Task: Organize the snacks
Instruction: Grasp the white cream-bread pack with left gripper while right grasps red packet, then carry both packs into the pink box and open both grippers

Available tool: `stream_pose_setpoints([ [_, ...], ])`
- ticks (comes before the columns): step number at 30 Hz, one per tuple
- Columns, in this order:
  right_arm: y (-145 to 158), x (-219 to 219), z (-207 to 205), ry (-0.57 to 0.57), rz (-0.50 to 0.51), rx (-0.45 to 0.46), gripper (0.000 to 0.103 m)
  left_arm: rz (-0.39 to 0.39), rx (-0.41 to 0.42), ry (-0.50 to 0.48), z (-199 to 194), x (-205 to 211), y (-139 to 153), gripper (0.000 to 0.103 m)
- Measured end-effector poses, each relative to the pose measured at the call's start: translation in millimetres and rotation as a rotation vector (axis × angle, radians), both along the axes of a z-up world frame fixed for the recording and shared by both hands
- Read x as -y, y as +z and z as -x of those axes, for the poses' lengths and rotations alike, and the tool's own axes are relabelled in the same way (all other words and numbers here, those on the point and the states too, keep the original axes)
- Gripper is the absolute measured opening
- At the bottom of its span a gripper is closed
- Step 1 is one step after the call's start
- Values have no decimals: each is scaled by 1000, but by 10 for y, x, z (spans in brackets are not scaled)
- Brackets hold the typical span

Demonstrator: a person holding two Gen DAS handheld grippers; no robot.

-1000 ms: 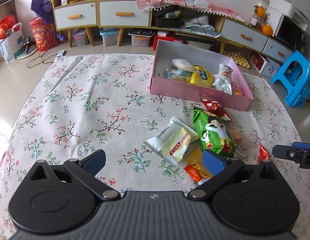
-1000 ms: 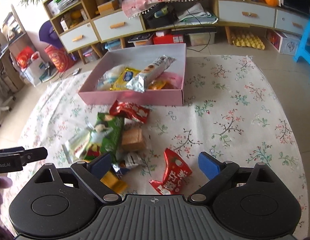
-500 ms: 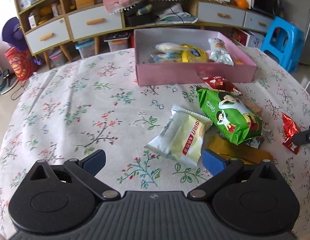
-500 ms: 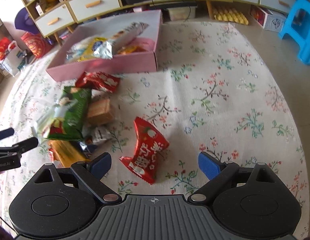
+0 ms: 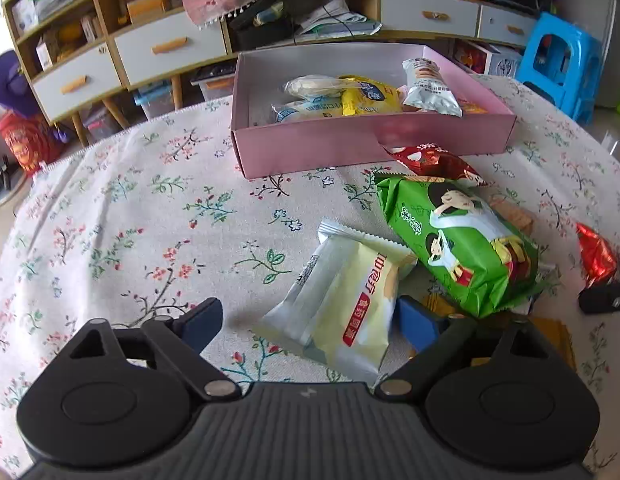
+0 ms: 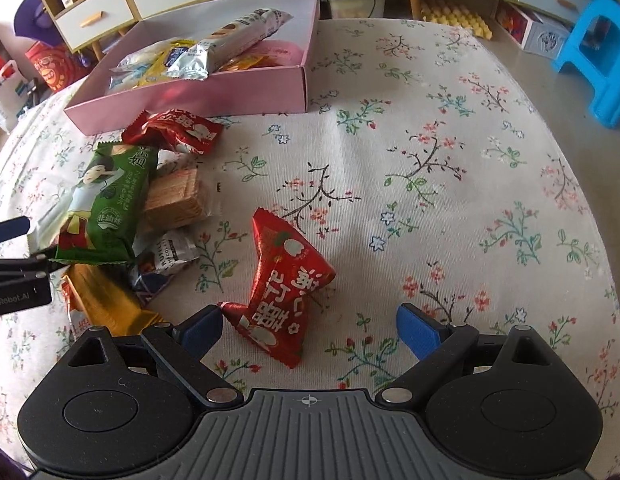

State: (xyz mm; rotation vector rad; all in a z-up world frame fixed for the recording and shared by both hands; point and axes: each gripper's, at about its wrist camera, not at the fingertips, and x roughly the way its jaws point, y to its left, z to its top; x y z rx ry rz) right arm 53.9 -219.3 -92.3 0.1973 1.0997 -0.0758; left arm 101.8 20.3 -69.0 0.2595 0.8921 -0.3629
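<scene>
My left gripper hangs low over the flowered table with its jaws closing. A pale yellow snack packet lies between them; the right pad is at its edge and the left pad stands clear. My right gripper is open around a crumpled red packet, whose corner is close to the left pad. Beside these lie a green packet, a wafer pack, a gold packet and another red packet. The pink box behind them holds several snacks.
A blue plastic stool stands off the table's far right. Low cabinets with drawers run along the back wall. The cloth to the left of the pale packet and to the right of the red packet is bare. The other gripper's fingers reach in at the left edge.
Both grippers have sunk toward the table. The left view has rolled and the pale packet now lies between its jaws, which have narrowed a little. The red packet now lies between the right jaws.
</scene>
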Motion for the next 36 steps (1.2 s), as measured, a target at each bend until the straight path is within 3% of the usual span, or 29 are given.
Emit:
stream_pose_setpoints([
  [6,-19,-90,2,31,54,1,96,41,-46,14,-25,-38,10,83],
  [11,-23,-94,14,26,57,6,96,32,-41,12,-15,1,52,69],
  [20,11,-85,36,11,44,-4,91,40,-71,68,-44,-42,82,65],
  [24,49,-82,46,19,35,4,76,73,-104,105,-56,-110,95,64],
  [29,94,-109,61,50,40,28,39,98,-133,136,-44,-160,114,64],
  [36,124,-100,54,56,10,35,33,128,-170,171,-6,-214,152,63],
])
